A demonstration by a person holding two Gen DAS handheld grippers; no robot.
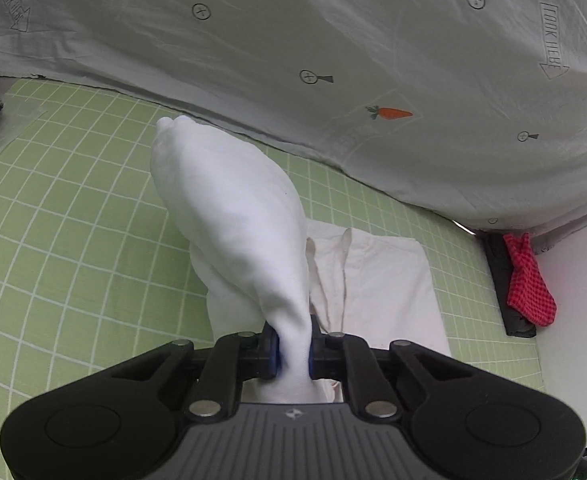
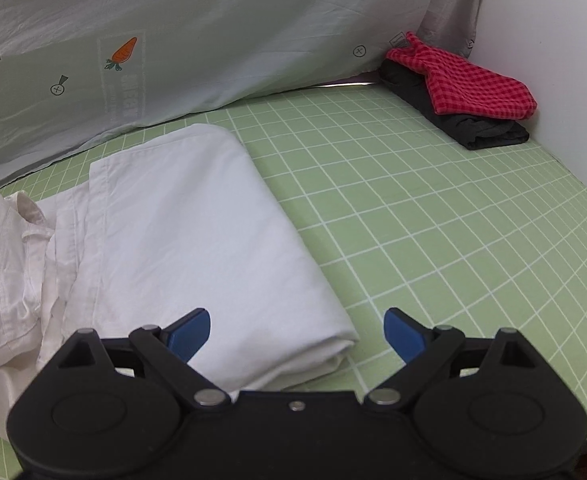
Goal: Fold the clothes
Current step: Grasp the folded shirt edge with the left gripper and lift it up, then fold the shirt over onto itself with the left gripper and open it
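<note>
White, limp shirt (image 1: 233, 216) is pinched by the left gripper (image 1: 293, 350); right gripper (image 2: 297, 332) is held open over its folded edge.

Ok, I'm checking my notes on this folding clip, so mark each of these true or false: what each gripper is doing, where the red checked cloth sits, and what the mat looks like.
1. The left gripper is shut on a white garment. True.
2. The right gripper is clamped on the folded white cloth. False: its jaws stand wide open and hold nothing, hovering by the cloth's near corner.
3. The red checked cloth lies on top of a dark folded garment in the corner by the wall. True.
4. The mat is plain blue. False: it is green with a white grid.
5. The grey sheet behind the mat has carrots printed on it. True.
</note>
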